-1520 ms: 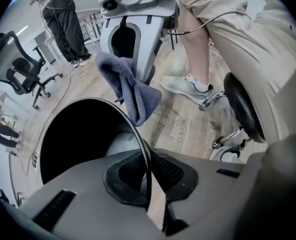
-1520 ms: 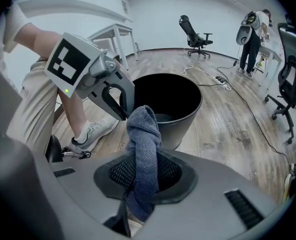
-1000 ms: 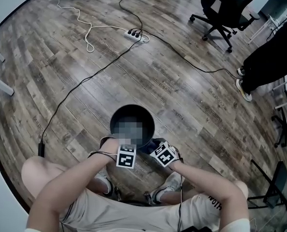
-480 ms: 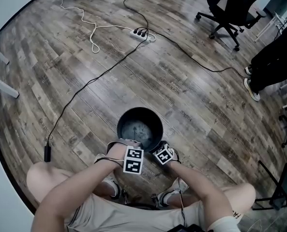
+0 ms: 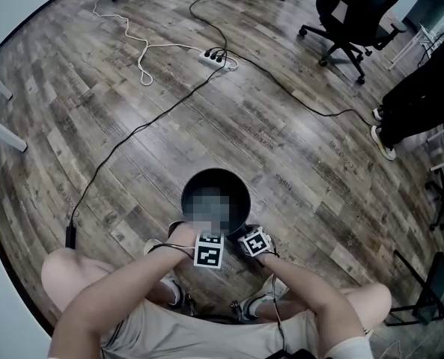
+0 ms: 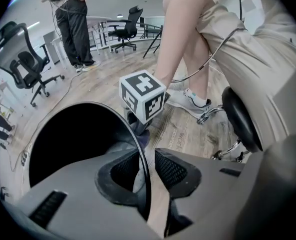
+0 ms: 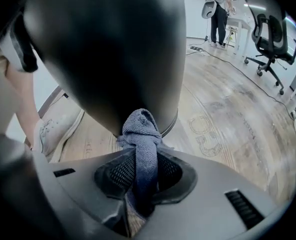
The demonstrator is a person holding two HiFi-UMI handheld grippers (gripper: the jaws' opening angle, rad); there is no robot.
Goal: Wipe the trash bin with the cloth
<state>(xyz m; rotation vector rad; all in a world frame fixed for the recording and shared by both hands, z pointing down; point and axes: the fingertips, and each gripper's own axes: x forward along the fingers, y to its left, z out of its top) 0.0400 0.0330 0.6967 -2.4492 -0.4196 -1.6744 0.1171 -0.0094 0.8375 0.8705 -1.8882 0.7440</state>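
At mid-floor, head view: the black trash bin (image 5: 216, 200) stands upright on the wood floor (image 5: 132, 111), its inside masked. Both marker cubes (image 5: 209, 251) sit at its 6 o'clock rim, between the person's knees.
Left gripper view only: the left tongs (image 6: 147, 170) straddle the bin's rim, one pad inside and one outside. They have just been easing apart, and a sliver of floor shows between the rim and the outer pad, so they are released, not pinching.
Right gripper view only: the right tongs (image 7: 144, 176) are clenched on a blue-grey cloth (image 7: 142, 134). Its bunched top touches the bin's outer wall low down, near the base.
Head view only: a power strip (image 5: 214, 57) lies at 12 o'clock of the bin and an office chair (image 5: 349, 13) stands at 1 o'clock.
Writing: lettering (image 7: 207, 129) is printed on the floor planks at 3 o'clock of the cloth, too warped to read. The cubes carry black-and-white square markers.
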